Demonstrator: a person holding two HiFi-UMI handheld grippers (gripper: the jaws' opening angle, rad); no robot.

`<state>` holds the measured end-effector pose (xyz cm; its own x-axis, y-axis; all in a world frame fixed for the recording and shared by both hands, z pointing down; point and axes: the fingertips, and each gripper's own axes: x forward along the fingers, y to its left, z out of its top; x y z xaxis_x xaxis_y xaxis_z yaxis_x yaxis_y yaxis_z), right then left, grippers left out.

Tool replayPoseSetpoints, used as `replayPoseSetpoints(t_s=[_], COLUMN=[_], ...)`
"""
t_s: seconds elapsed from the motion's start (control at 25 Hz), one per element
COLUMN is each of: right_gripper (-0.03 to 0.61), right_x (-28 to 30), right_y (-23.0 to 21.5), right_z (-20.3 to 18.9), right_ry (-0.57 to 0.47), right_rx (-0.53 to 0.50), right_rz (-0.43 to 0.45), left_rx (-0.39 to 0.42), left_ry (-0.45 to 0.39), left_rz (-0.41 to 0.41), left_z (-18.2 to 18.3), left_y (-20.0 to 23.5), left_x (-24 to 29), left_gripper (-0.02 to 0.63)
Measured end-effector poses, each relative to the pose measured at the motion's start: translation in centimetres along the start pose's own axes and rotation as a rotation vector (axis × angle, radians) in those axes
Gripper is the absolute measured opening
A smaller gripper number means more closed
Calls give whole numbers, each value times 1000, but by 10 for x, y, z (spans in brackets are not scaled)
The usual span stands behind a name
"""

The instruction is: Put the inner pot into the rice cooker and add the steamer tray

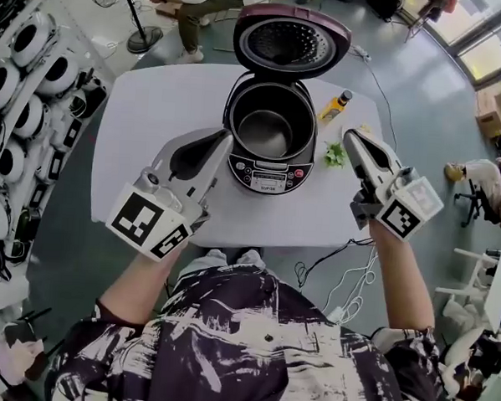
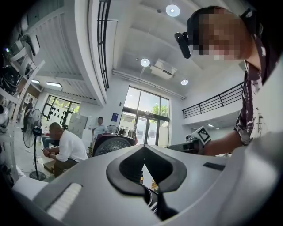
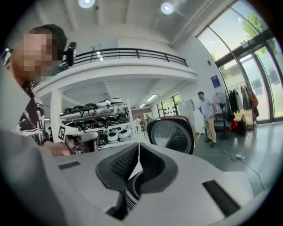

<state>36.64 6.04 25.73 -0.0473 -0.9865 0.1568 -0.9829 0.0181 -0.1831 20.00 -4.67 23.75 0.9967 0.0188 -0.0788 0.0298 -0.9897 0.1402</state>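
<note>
The dark red rice cooker (image 1: 269,142) stands open at the table's middle, its lid (image 1: 291,37) upright behind it. The inner pot (image 1: 268,128) sits inside the cooker, dark and bare as far as I can see. No steamer tray shows in any view. My left gripper (image 1: 224,137) is shut with nothing in it and hovers just left of the cooker's body. To the cooker's right, my right gripper (image 1: 348,135) is also shut and holds nothing. The lid (image 2: 111,144) shows beyond the closed left gripper (image 2: 143,147), and the lid (image 3: 171,132) again past the right gripper (image 3: 139,145).
A yellow bottle (image 1: 335,108) and a green bunch (image 1: 335,154) lie on the white table (image 1: 155,98) right of the cooker. A shelf of cookers (image 1: 22,74) lines the left. A fan stand (image 1: 142,37) and a seated person (image 1: 198,4) are behind. Cables (image 1: 347,284) hang at the front edge.
</note>
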Motion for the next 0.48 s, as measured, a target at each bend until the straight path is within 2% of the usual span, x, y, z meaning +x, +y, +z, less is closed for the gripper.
replayPoseSetpoints(t_s=[0.12,0.2,0.32,0.48], right_gripper=[1,-2,-2,-2], right_x=[-16,-22,-22,-12], right_y=[29,34,29,33], right_z=[19,21,20,17], right_ry=[-110,-151,-168,-162], right_rx=[-127,-174,-183,-165], right_rz=[-2,-30,-70,-52], left_rx=[9,11,16,35], left_ry=[11,20,25,31], left_rz=[-8,-10,-9,-5], left_z=[-2,-4,-5,-2], left_y=[-9,-15,-24,-31], left_x=[16,23,33,38], left_gripper=[5,5,5,5])
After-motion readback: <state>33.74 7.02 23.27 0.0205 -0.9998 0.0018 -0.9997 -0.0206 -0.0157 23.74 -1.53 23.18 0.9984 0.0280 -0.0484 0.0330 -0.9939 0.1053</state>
